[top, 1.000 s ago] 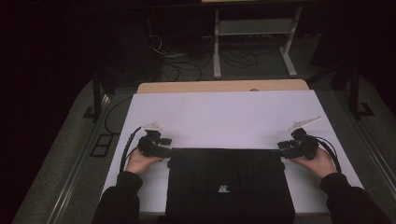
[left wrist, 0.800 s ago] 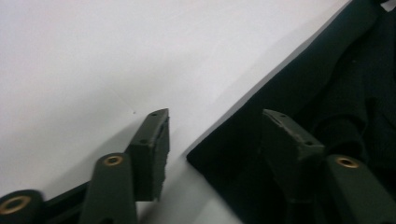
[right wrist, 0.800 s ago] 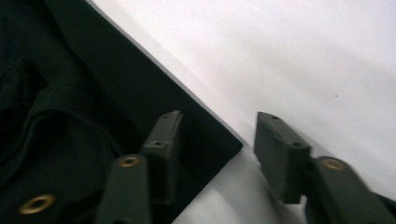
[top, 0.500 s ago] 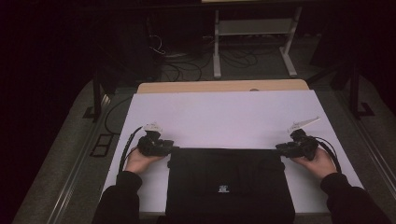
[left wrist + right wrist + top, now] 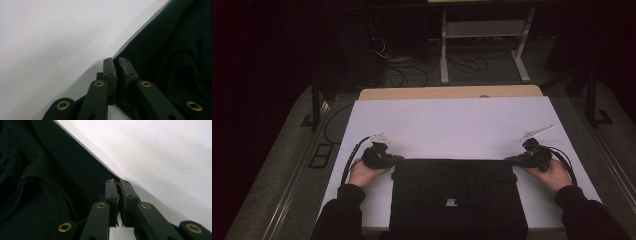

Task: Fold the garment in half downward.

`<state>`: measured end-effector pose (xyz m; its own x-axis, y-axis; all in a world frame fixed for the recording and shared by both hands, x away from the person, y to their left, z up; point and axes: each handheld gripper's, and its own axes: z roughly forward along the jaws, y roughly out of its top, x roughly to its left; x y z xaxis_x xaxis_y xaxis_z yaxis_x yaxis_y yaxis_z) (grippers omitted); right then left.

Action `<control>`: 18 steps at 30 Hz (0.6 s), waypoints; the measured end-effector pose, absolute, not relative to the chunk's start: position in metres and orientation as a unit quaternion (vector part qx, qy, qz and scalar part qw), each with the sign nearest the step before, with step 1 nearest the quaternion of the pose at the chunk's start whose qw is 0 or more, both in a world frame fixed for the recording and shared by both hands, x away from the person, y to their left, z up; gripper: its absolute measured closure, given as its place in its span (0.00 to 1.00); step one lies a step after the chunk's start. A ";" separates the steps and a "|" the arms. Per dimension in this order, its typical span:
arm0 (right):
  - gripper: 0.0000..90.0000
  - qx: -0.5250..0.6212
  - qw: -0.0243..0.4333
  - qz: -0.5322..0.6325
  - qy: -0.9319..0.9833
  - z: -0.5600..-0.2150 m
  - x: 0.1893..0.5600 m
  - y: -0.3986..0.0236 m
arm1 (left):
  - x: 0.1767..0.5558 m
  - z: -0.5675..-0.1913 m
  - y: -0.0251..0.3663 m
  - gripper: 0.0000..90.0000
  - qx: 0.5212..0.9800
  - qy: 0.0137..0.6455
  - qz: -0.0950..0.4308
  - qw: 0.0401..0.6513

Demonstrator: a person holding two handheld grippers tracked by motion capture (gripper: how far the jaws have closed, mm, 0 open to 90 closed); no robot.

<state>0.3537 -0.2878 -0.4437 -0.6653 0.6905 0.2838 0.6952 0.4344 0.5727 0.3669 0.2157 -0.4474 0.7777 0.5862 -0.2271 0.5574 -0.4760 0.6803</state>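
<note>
High view: black garment (image 5: 457,200) laid flat at near edge of white table (image 5: 452,125), left gripper (image 5: 393,159) and right gripper (image 5: 511,161) set at its 2 far corners; left gripper view: jaws just closed, clamped on garment edge (image 5: 150,50); right gripper view: jaws just closed, pinched on garment corner (image 5: 50,182).

The high view is looking dim overall: the room around the tabletop (image 5: 452,125) is sinking into near black, while the white surface is catching a soft, even light from above and showing a faint violet cast. The black garment (image 5: 457,200) is losing nearly all detail against the dark sleeves. Grain is softening the far floor. In both gripper views the white surface is glowing brightly without hard glare, soft shadows are lying beside the jaws, and the nearest links are blurring slightly at the bottom edge.
</note>
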 end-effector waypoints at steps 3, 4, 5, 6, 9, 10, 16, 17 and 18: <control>0.94 -0.412 0.003 -0.341 -0.845 -0.443 0.353 -0.288 | 0.365 -0.445 0.214 0.95 0.860 0.337 0.017 0.382; 0.94 -0.411 0.002 -0.341 -0.845 -0.442 0.352 -0.289 | 0.363 -0.445 0.213 0.95 0.858 0.341 0.017 0.383; 0.94 -0.414 0.002 -0.342 -0.844 -0.442 0.352 -0.289 | 0.363 -0.444 0.214 0.96 0.863 0.336 0.019 0.377; 0.94 -0.416 0.002 -0.342 -0.843 -0.441 0.351 -0.289 | 0.363 -0.443 0.214 0.96 0.865 0.336 0.022 0.373; 0.95 -0.417 -0.004 -0.344 -0.842 -0.440 0.350 -0.290 | 0.359 -0.438 0.213 0.96 0.867 0.332 0.042 0.370; 0.95 -0.418 -0.007 -0.343 -0.841 -0.439 0.349 -0.289 | 0.358 -0.436 0.213 0.96 0.869 0.328 0.054 0.366; 0.95 -0.419 -0.024 -0.341 -0.841 -0.437 0.347 -0.286 | 0.357 -0.430 0.213 0.96 0.869 0.329 0.086 0.361; 0.95 -0.418 -0.028 -0.340 -0.842 -0.437 0.347 -0.286 | 0.357 -0.430 0.213 0.96 0.869 0.329 0.086 0.360; 0.95 -0.419 -0.029 -0.339 -0.842 -0.436 0.346 -0.285 | 0.357 -0.430 0.213 0.96 0.870 0.328 0.088 0.358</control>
<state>0.3463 -0.2852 -0.4363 -0.6478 0.7249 0.2344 0.6851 0.4197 0.5954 0.3572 0.2127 -0.4303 0.7689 0.6342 -0.0812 0.5077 -0.5285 0.6804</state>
